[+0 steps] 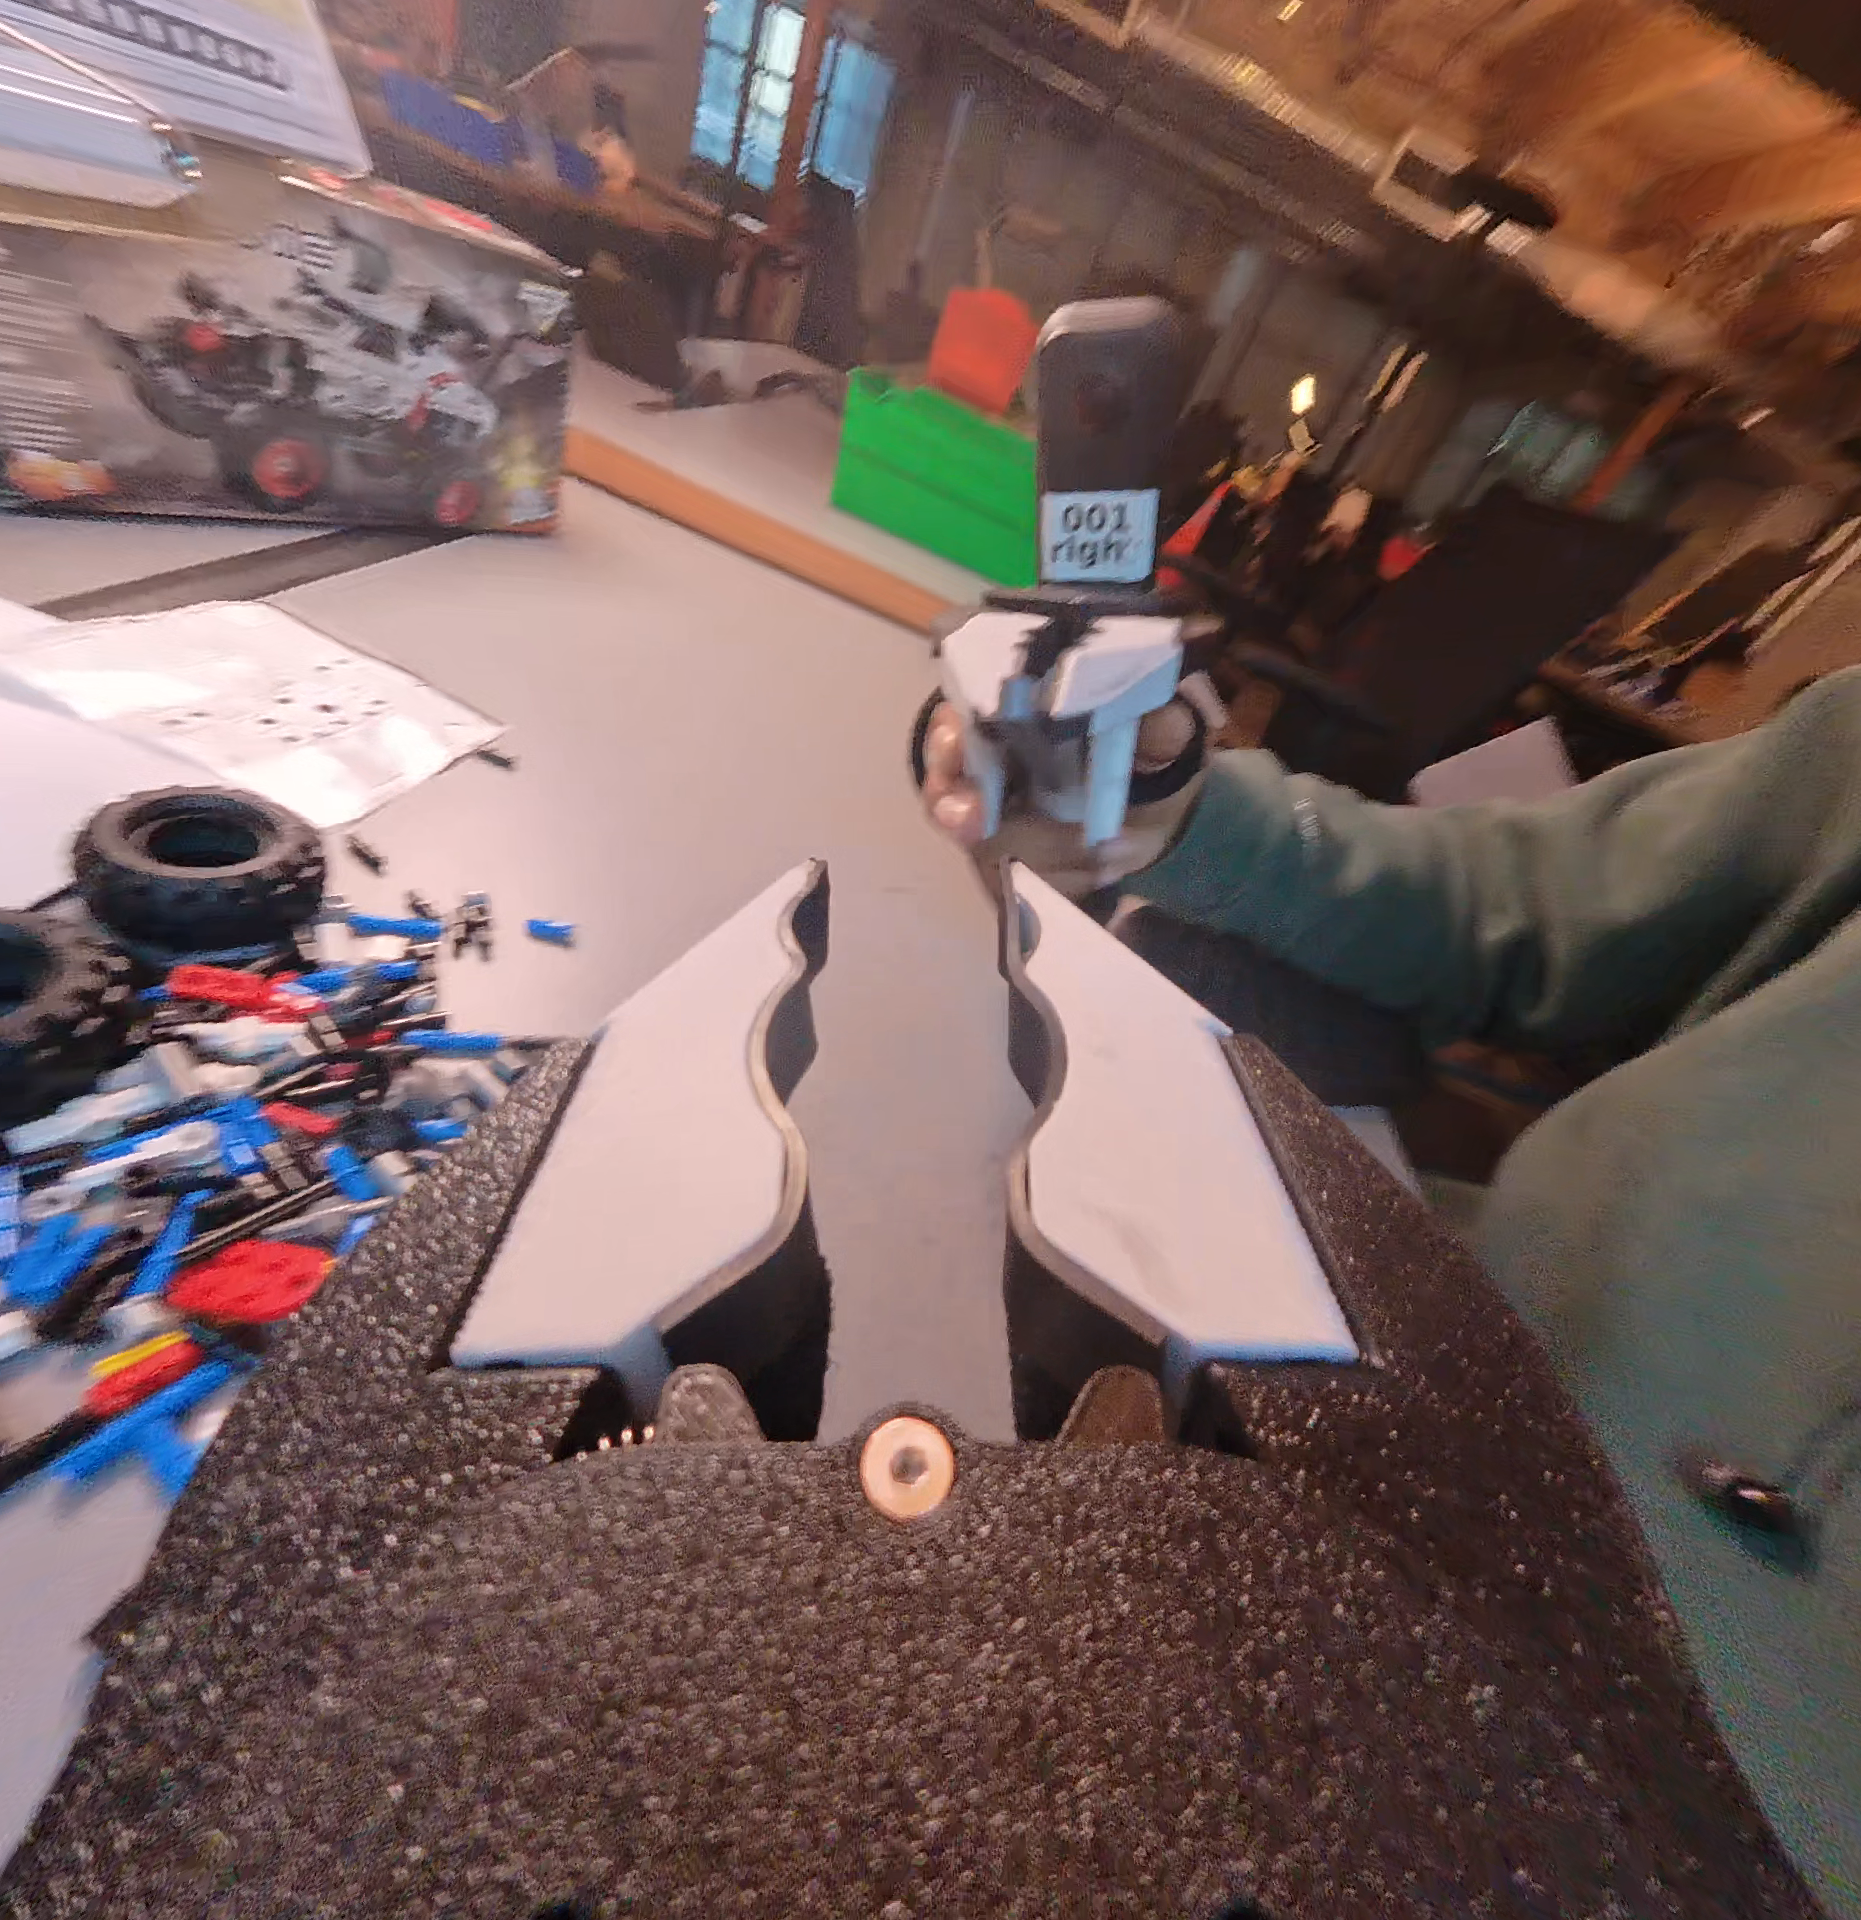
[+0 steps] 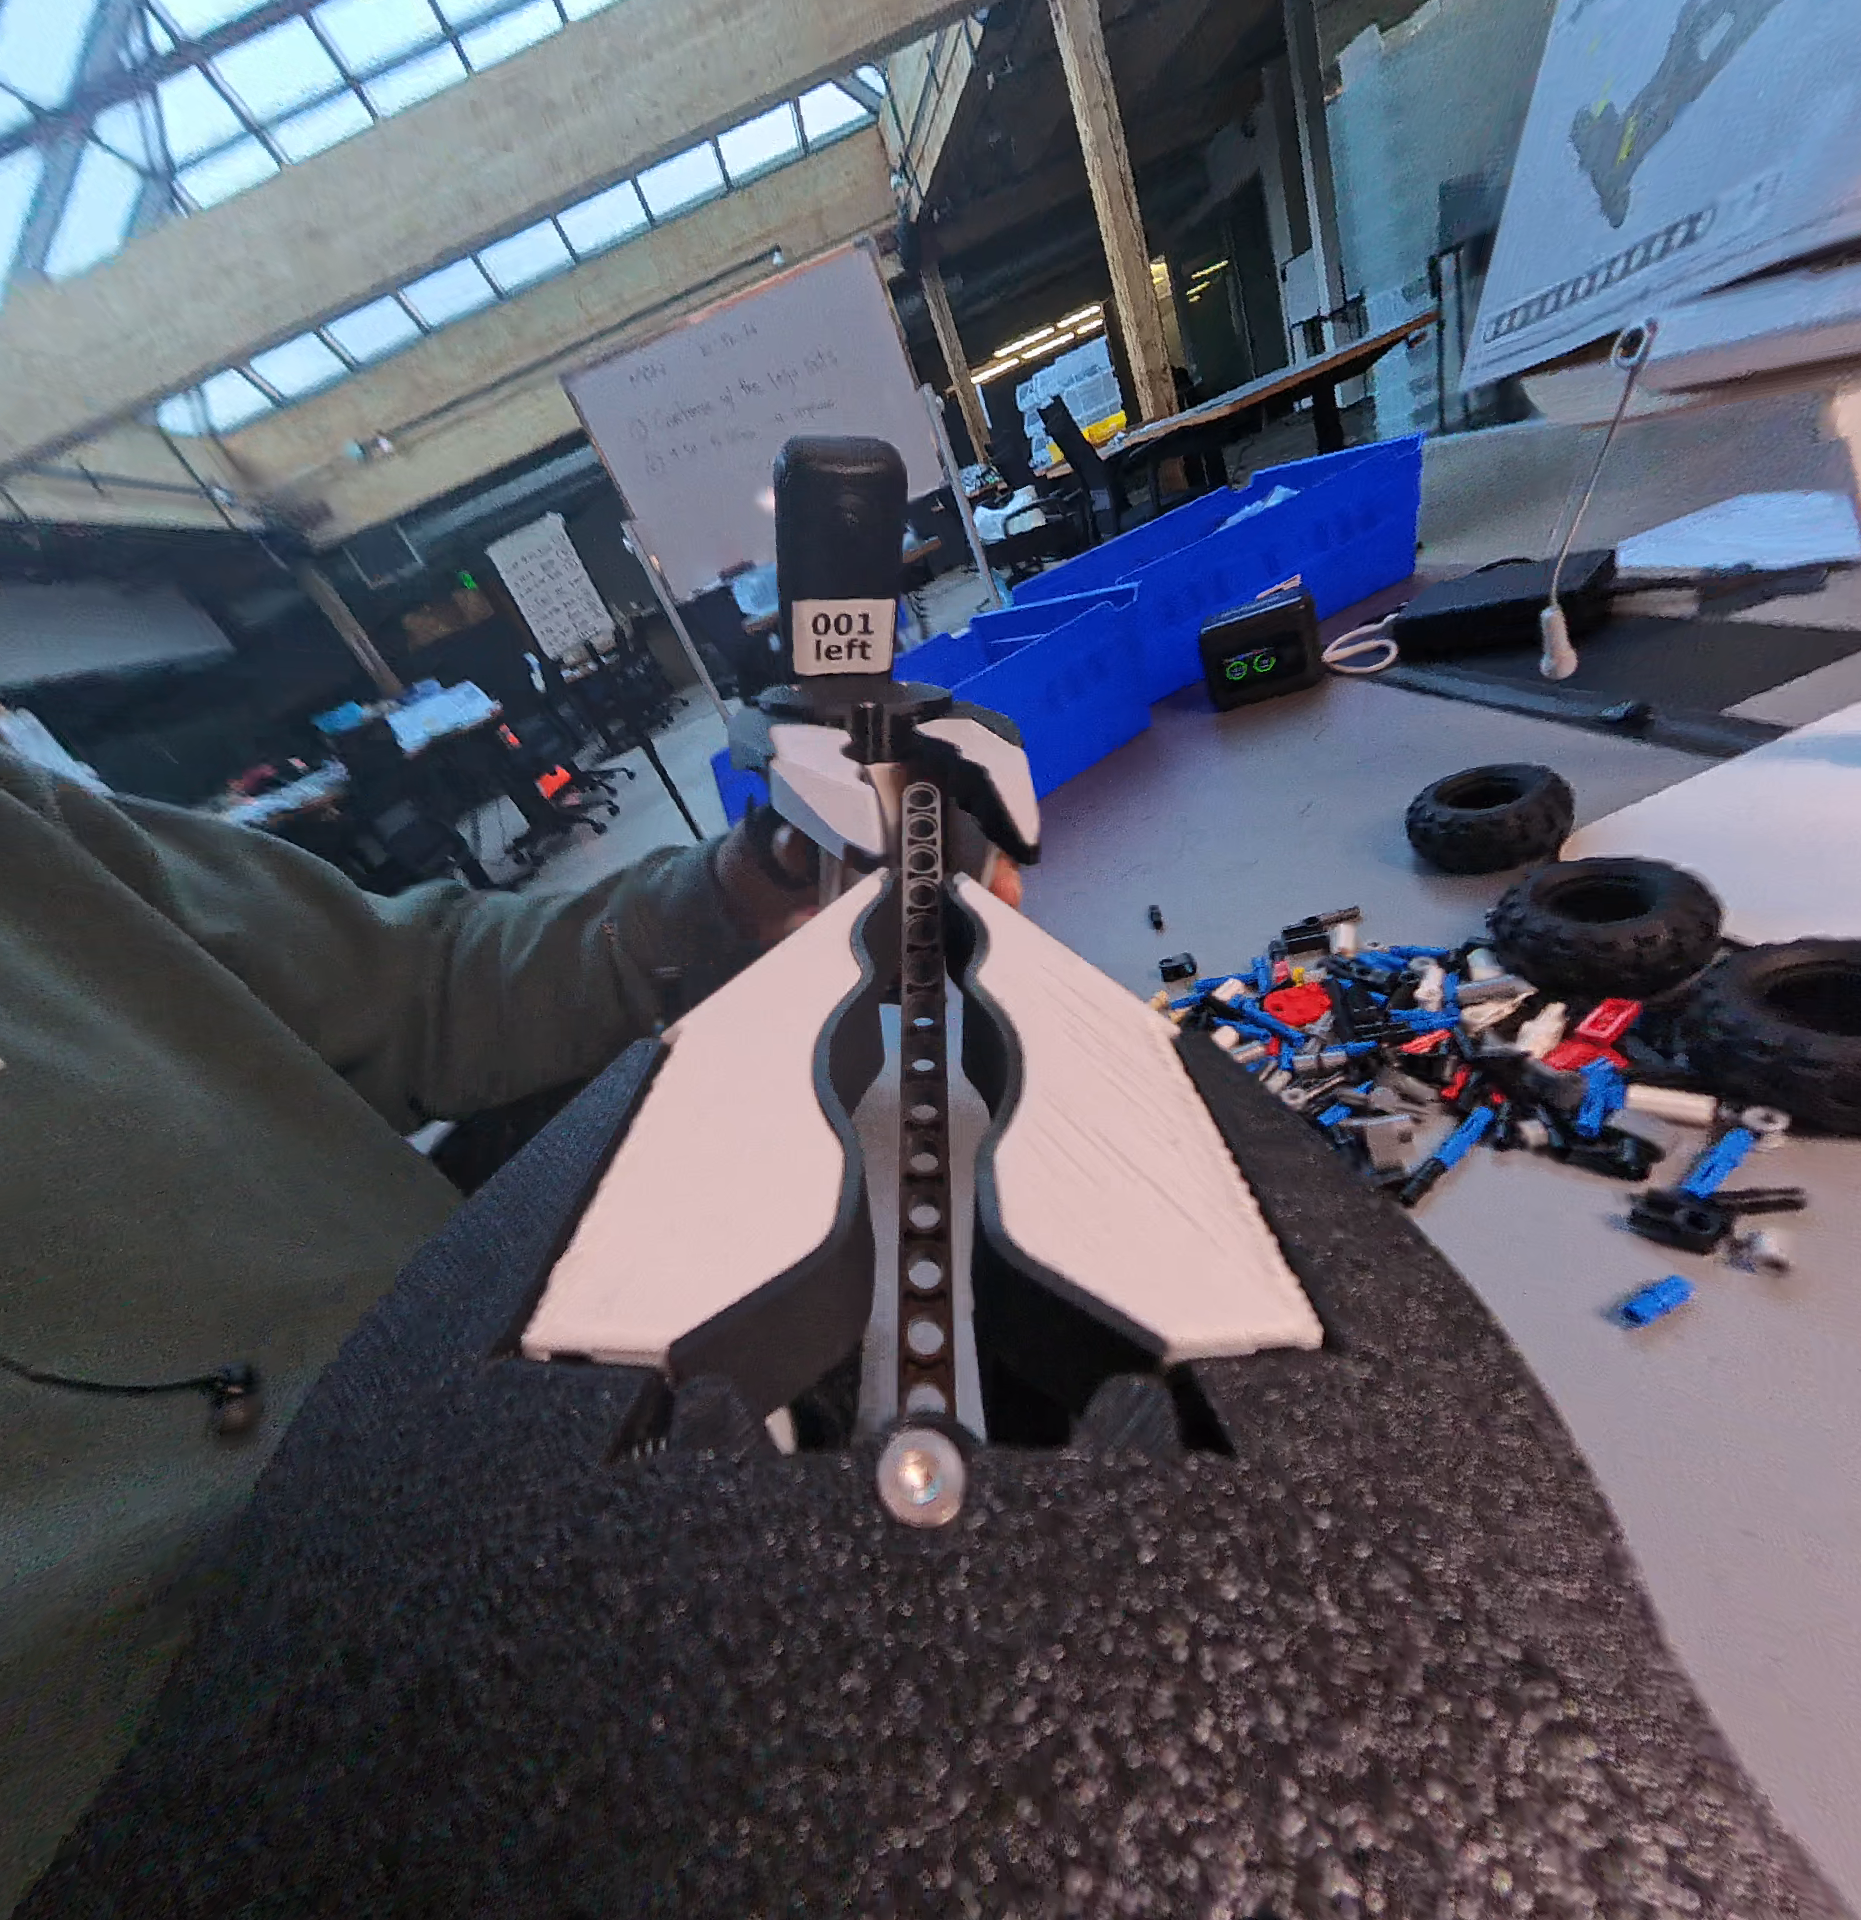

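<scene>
1. Black beam [image 2: 922, 1091], long and full of holes, stands pinched between the right tongs [image 2: 921, 899], running from the tips back toward the screw at their base.
2. Those right tongs are clamped on it, fingers [image 2: 1102, 1132] close on either side, up in the air above the counter [image 2: 1269, 831].
3. Left tongs [image 1: 915, 894] are parted, a clear gap between the fingers [image 1: 656, 1153], nothing in them; grey counter shows through the gap.
4. From the left wrist view the right tongs [image 1: 1051, 821] hover just past the left tips, held by a hand [image 1: 947, 769] in a green sleeve [image 1: 1477, 914]; I can't make out the beam there, it's blurred.
5. From the right wrist view the left tongs [image 2: 905, 821] sit right behind the beam's far end; touching or not, can't tell.
6. On the counter: a heap of parts [image 2: 1445, 1049], blue, red, black and white, with three black tyres [image 2: 1601, 925] beside it.
7. A white sheet [image 1: 251, 696] lies beyond the heap, and a toy-truck box [image 1: 282, 384] stands further back.
8. Blue bins [image 2: 1217, 582] and a small black device [image 2: 1258, 649] with green lights sit at the far edge.
9. Room: a whiteboard [image 2: 749, 416], timber beams, skylights overhead, desks and chairs behind.
</scene>
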A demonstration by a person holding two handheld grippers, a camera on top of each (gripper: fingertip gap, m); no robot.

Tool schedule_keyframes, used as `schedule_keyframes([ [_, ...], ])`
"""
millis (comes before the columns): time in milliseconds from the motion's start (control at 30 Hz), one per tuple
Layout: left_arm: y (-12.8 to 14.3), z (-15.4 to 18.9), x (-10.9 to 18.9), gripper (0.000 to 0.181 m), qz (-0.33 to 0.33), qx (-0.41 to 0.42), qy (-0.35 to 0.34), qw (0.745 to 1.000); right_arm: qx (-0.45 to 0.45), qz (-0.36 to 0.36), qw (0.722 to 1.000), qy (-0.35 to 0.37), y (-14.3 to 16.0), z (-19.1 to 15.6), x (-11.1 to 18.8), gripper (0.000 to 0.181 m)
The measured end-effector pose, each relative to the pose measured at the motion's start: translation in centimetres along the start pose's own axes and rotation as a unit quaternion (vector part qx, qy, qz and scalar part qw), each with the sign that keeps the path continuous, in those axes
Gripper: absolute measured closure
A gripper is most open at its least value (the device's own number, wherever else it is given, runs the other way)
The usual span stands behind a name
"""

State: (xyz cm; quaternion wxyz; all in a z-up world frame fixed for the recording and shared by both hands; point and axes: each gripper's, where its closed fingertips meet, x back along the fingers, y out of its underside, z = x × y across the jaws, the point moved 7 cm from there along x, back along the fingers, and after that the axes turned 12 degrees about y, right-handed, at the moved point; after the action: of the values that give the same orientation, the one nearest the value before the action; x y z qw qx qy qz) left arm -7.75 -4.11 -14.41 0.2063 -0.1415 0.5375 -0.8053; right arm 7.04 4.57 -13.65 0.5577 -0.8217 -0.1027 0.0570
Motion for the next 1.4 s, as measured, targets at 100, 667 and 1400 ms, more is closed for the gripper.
schedule_keyframes([
  [100, -0.1, 1.6, -0.3, 0.149, 0.048, 0.054, 0.061, 0.996, 0.204, -0.004, 0.977, 0.069, 0.6, -1.5, -0.6, 0.175],
  [667, -1.0, 2.6, 1.2, 0.175, 0.068, 0.037, 0.031, 0.996, 0.466, 0.027, 0.864, 0.190, 0.5, -4.0, -0.8, 0.132],
  [1400, 3.2, 10.1, 32.8, 0.174, 0.001, 0.010, -0.668, 0.744, 0.379, -0.033, 0.898, 0.222, 1.0, -0.8, -0.1, 0.134],
])
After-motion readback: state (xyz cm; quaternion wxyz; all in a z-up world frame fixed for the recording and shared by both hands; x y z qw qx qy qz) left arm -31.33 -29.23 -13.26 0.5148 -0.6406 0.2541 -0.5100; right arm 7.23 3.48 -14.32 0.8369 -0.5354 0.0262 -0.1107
